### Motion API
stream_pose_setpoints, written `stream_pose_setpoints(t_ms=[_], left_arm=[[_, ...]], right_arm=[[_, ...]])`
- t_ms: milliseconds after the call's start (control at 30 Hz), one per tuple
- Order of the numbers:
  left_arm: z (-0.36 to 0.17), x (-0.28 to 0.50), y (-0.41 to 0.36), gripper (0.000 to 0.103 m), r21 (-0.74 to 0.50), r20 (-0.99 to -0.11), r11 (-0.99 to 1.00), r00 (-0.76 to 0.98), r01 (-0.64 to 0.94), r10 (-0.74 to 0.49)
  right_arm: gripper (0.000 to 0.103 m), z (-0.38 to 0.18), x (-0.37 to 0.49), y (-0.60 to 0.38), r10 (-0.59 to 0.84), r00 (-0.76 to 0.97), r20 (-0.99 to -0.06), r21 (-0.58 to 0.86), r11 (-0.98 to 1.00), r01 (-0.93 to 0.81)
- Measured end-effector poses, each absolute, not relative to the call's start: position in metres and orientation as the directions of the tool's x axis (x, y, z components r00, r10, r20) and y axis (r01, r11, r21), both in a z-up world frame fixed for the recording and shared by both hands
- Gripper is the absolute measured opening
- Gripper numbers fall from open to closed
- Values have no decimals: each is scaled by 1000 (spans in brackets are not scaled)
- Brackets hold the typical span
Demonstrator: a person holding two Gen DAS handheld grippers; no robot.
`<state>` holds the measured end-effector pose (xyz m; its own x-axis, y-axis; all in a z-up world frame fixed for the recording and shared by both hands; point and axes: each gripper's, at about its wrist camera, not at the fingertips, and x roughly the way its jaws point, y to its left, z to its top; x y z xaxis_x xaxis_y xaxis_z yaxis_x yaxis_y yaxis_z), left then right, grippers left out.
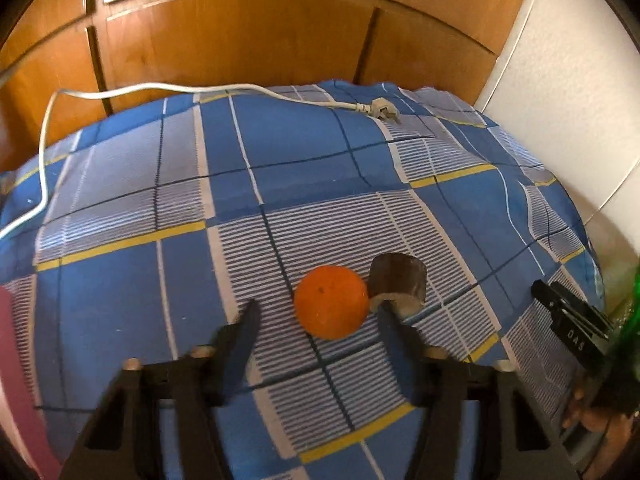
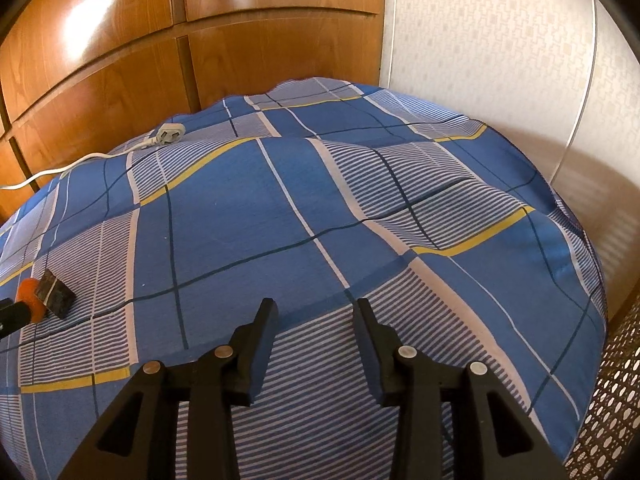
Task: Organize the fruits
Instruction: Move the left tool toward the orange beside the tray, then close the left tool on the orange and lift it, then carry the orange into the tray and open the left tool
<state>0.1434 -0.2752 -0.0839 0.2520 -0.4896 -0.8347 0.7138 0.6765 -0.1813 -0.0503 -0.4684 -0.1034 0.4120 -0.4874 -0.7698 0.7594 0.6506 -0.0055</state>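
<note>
An orange (image 1: 331,302) lies on the blue checked bedspread (image 1: 160,280). My left gripper (image 1: 316,308) points down at it with one finger on each side. The left finger stands clear of the fruit and the right finger (image 1: 390,320) is at its edge, so the jaws are open around it. A dark brown chunk with a pale end (image 1: 400,282) lies against the orange's right side. In the right wrist view the orange (image 2: 28,292) and the chunk (image 2: 54,294) show at the far left. My right gripper (image 2: 317,308) hovers open over bare bedspread (image 2: 240,220), holding nothing.
A white cable with a plug (image 1: 384,108) lies along the bed's far edge, before wooden wardrobe doors (image 1: 240,40). A pale wall (image 2: 500,60) borders the bed on the right. A pink thing (image 1: 16,360) shows at the left edge, and a woven floor mat (image 2: 612,400) at lower right.
</note>
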Motion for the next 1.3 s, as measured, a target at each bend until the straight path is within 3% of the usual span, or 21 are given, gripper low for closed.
stream_pose_setpoints(t_ms=[333, 767, 1300], left_arm=[[-65, 126, -236, 38, -231, -801, 743, 310, 628, -512], [-22, 96, -111, 38, -165, -757, 925, 557, 343, -341], [-14, 62, 20, 38, -161, -738, 984, 652, 77, -172]], right_arm=[[40, -104, -50, -466, -494, 416, -763, -15, 658, 753], [40, -104, -48, -463, -495, 417, -762, -29, 670, 742], [40, -104, -39, -452, -501, 417, -758, -74, 701, 709]])
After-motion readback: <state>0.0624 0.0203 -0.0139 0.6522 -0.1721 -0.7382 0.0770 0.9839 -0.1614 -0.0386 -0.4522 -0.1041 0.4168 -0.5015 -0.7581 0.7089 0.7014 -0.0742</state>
